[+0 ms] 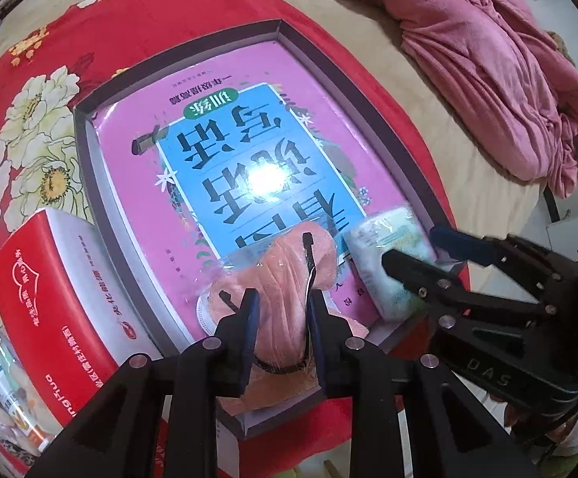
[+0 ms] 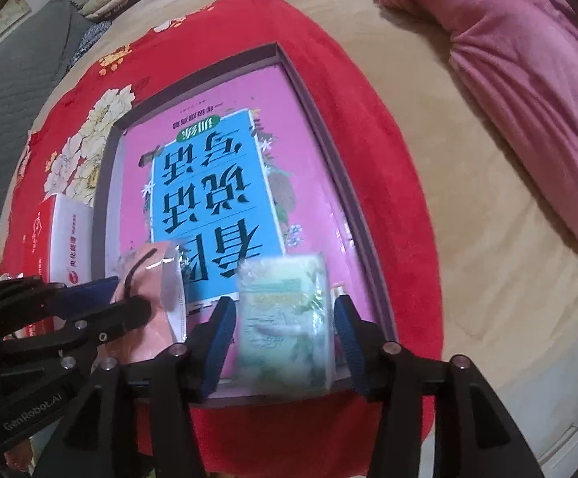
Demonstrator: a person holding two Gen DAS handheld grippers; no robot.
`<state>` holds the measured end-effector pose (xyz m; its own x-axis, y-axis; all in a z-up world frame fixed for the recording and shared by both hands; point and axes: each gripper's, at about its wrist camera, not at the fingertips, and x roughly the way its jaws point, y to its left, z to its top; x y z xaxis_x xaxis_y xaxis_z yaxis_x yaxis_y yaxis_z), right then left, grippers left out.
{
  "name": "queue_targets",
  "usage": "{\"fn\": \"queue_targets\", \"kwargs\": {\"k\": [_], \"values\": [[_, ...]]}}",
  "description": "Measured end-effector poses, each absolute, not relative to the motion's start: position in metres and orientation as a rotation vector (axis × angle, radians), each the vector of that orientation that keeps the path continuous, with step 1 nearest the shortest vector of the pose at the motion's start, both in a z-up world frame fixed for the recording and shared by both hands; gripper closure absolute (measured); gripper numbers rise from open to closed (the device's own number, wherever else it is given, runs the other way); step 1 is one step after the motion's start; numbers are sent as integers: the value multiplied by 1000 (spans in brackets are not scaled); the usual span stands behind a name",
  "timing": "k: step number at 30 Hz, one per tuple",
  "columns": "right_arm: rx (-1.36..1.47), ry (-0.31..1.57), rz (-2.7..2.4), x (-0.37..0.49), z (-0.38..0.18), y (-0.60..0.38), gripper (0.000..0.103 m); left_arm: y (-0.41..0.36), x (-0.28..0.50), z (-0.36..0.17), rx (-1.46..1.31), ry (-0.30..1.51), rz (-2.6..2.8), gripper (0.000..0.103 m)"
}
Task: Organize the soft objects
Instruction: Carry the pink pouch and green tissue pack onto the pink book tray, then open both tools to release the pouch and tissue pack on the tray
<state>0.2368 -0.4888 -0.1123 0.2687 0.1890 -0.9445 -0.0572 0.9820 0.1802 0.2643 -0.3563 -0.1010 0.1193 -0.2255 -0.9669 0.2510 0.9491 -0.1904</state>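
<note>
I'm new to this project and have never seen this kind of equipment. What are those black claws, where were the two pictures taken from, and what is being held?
The black claws are hand-held two-finger grippers; a person carries one in each hand, and no robot arm is involved. Each gripper has a wide-angle camera looking along its fingers, so one picture comes from the left gripper and the other from the right.

The left gripper is closed on a peach-coloured soft item in clear wrap. The right gripper has a pale green plastic-wrapped pack between its fingers; the blur hides whether they press it.

Both items are over the near end of a shallow open box holding a pink and blue book. The box rests on a red flowered blanket, beside a red and white carton.
</note>
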Motion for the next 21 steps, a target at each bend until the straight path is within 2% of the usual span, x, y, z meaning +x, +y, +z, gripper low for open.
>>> {"fn": "queue_targets", "kwargs": {"k": [5, 10, 14, 17, 21], "values": [[158, 1258, 152, 236, -101, -500, 50, -357, 263, -101, 22, 1404, -344, 76], [152, 1230, 137, 228, -87, -508, 50, -354, 266, -102, 11, 1400, -326, 71], [133, 1216, 135, 224, -79, -508, 50, -352, 267, -102, 1, 1396, -309, 59], [123, 1211, 134, 221, -76, -507, 50, -352, 266, -100, -1, 1393, -311, 58], [124, 1202, 127, 219, -72, -507, 50, -351, 265, -96, 18, 1375, -300, 48]]}}
